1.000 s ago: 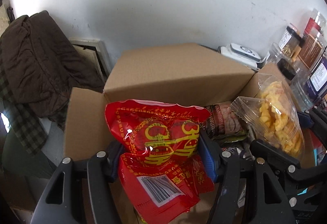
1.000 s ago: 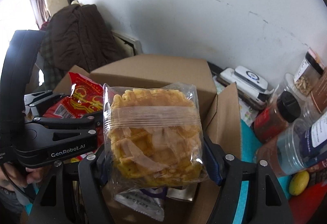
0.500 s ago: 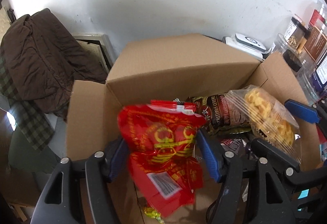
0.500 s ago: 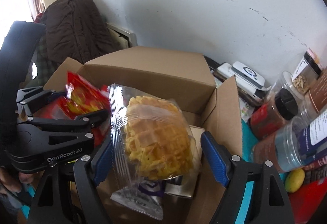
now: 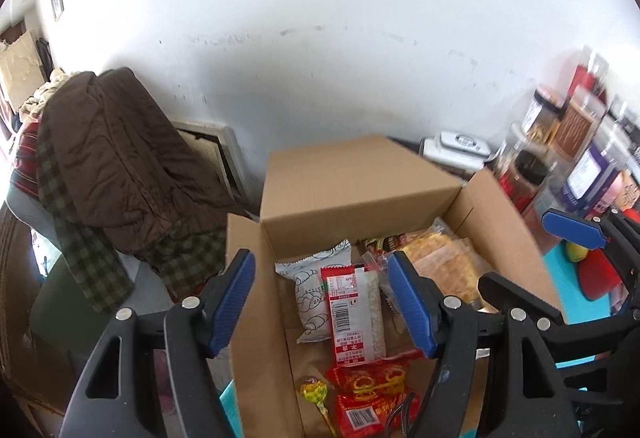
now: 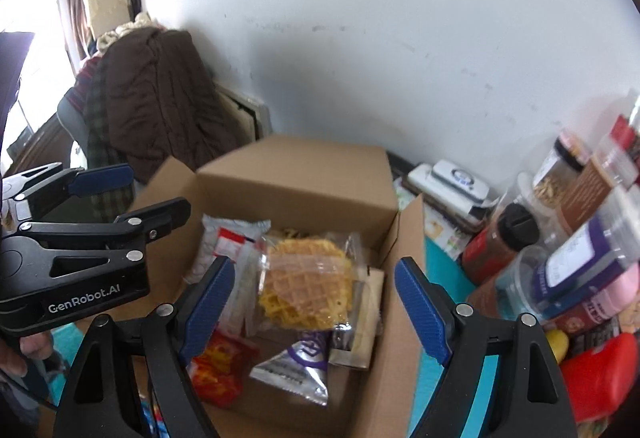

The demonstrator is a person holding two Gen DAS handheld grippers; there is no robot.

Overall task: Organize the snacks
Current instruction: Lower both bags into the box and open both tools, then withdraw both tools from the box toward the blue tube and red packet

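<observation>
Hand-held gripper (image 5: 322,302) hides red packet's (image 5: 370,394) edge.

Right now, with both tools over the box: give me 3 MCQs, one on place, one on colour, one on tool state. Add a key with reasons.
1. Where does the waffle snack bag lie?
A. inside the cardboard box
B. on the teal mat
C. between the right tool's fingers

2. What colour is the snack bag beside the lollipop?
A. green
B. red with yellow print
C. white

3. How do the left tool and right tool stand?
A. both shut on bags
B. only the left open
C. both open, holding nothing

Key: 1 A, it rests on other packets within the box walls. 2 B, the wrapper is red with yellow marks. 3 C, nothing sits between either pair of blue pads.
</observation>
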